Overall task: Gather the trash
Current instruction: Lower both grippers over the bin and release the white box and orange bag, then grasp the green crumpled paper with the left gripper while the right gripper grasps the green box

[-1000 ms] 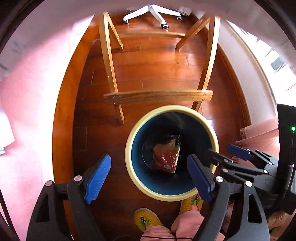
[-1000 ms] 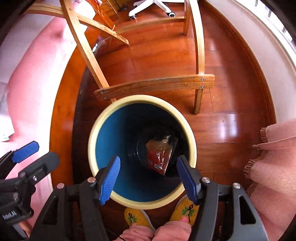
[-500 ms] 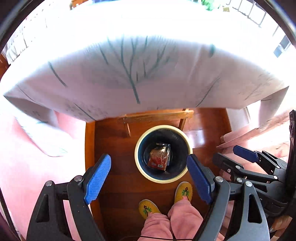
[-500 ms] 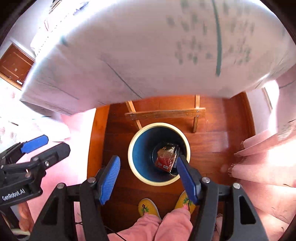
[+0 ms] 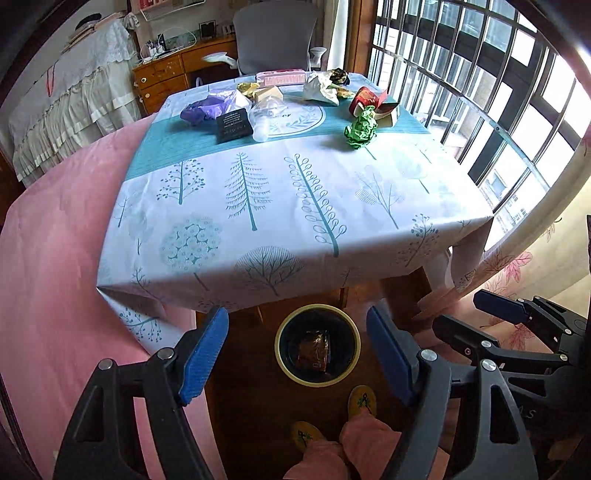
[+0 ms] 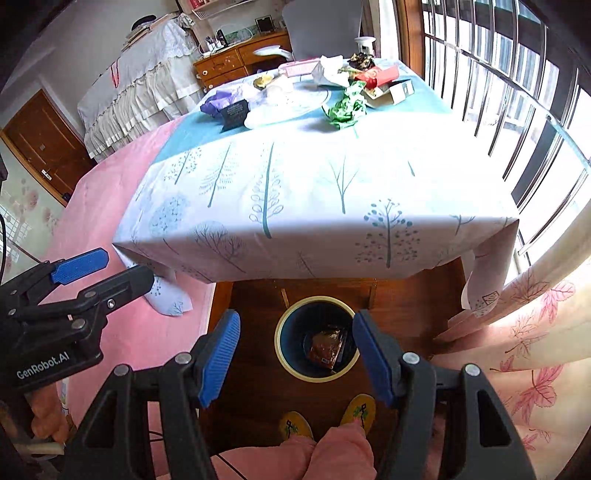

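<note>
A round bin [image 5: 281,356] with a cream rim stands on the wooden floor under the table's near edge, and a red-brown wrapper [image 5: 313,350] lies in it. My left gripper [image 5: 295,315] hangs high above it; its jaws are closing with nothing between them. My right gripper [image 6: 296,317] is open and empty over the same bin [image 6: 282,354]. Trash lies at the far end of the table [image 5: 295,206]: a crumpled green paper [image 5: 361,127], a purple bag [image 5: 201,109], a black box [image 5: 233,125], clear plastic [image 5: 264,118] and a red tin [image 5: 365,98].
A pink bedspread [image 5: 55,240] lies left of the table. On the right hang a floral curtain [image 6: 535,332] and window bars [image 5: 480,74]. A grey office chair [image 5: 275,33] and a wooden desk [image 5: 166,74] stand behind. The person's yellow slippers [image 6: 360,408] are beside the bin.
Both grippers rose from just over the bin to above table height. The tabletop and its trash came into view, and the bin looks small below. The left jaws narrowed slightly.
</note>
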A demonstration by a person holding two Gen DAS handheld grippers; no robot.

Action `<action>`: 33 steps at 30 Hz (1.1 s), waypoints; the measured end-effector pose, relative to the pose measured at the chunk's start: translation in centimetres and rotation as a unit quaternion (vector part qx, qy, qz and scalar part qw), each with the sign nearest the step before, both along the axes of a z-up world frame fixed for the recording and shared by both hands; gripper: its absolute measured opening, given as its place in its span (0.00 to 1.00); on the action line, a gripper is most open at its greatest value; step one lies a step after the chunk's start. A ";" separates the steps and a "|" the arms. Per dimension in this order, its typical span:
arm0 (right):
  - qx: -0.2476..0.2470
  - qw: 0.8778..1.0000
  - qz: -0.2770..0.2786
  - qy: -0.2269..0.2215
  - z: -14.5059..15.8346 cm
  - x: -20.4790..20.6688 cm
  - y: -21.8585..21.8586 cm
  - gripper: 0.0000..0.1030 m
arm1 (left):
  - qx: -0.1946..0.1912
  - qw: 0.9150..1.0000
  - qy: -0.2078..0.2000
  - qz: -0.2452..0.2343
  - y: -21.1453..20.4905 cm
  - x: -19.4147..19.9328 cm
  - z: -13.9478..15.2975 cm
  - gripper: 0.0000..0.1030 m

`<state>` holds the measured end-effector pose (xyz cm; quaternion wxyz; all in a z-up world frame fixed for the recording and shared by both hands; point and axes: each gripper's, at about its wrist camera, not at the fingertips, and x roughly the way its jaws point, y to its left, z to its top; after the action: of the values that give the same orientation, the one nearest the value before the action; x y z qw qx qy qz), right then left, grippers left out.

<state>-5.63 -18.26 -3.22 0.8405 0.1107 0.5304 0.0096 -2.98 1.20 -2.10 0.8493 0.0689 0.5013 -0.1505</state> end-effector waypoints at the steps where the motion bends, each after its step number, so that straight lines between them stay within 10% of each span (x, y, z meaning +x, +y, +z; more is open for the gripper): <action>1: 0.000 1.000 -0.005 -0.005 0.7 -0.1 -0.2 0.62 | -0.005 1.000 -0.004 -0.006 -0.2 0.1 0.9 0.73; 17: 0.012 0.997 -0.073 -0.029 4.8 6.4 -7.6 0.49 | -0.008 0.997 -0.068 -0.048 -7.0 7.6 6.1 0.74; 33: 0.078 0.992 -0.094 0.020 -1.6 26.4 -22.3 0.49 | 0.034 0.996 0.067 -0.038 -20.7 27.6 -5.2 0.73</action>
<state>20.76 -40.51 -4.79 0.8155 0.2254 0.5322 -0.0299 24.65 -19.53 -7.35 0.8043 0.1069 0.5593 -0.1698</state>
